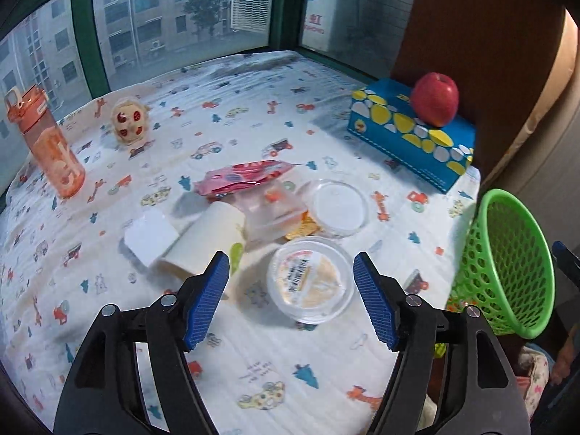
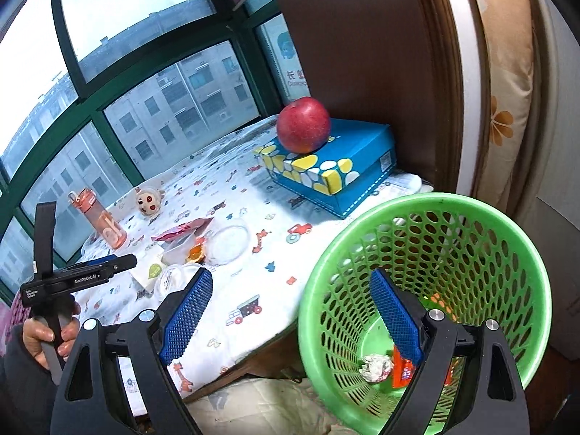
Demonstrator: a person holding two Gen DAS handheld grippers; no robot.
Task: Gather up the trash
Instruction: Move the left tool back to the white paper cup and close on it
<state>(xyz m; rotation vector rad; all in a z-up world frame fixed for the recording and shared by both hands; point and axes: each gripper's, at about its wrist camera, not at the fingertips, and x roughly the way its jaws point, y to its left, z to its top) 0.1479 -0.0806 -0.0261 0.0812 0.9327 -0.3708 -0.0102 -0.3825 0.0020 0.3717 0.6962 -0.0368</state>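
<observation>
Trash [image 1: 275, 203] lies ahead of the spread left gripper [image 1: 291, 301]; the right gripper [image 2: 290, 311], also spread, straddles the green basket's [image 2: 536, 275] rim.

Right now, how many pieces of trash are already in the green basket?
2 that I can see: a crumpled foil ball at the bottom of the green basket, and an orange wrapper beside it, partly behind the right tool's finger. More may be hidden.

A green perforated basket [image 2: 427, 253], a red apple [image 1: 434, 98] on a blue box [image 1: 409, 134] with yellow-and-white spots.
</observation>
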